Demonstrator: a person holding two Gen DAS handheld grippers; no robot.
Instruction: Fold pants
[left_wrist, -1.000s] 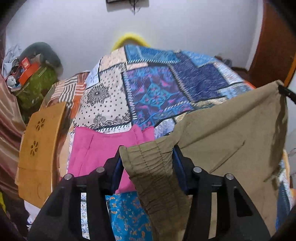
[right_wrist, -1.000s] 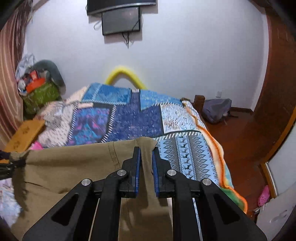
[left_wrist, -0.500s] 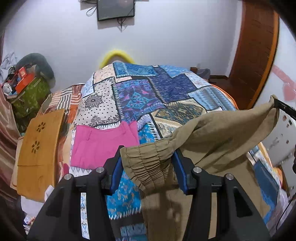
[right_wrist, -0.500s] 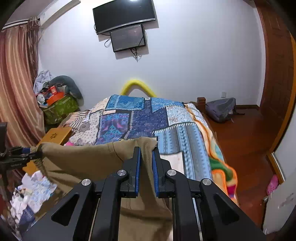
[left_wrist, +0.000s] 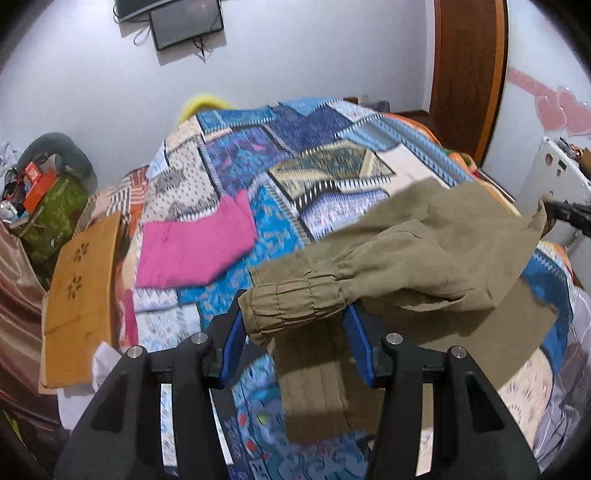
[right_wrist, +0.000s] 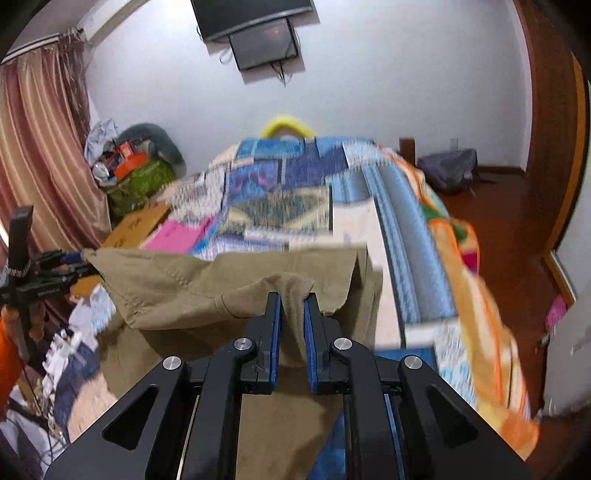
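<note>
Olive-khaki pants hang stretched between my two grippers above a patchwork quilt bed. My left gripper is shut on the gathered elastic waistband, which fills the gap between its blue pads. In the right wrist view my right gripper is shut on a pinched fold of the pants. The cloth sags between the two holds and drapes down over the near end of the bed. Each gripper shows in the other's view: the right gripper at the far right, the left gripper at the far left.
A folded pink garment lies on the quilt's left part. A wooden board leans by the bed's left side, with a green bag pile beyond it. A curtain hangs at left, and a grey bag sits on the wooden floor.
Both grippers have drawn back toward the near end of the bed with the pants still held. More of the quilt and wall shows now, and the cloth sags lower between them.
</note>
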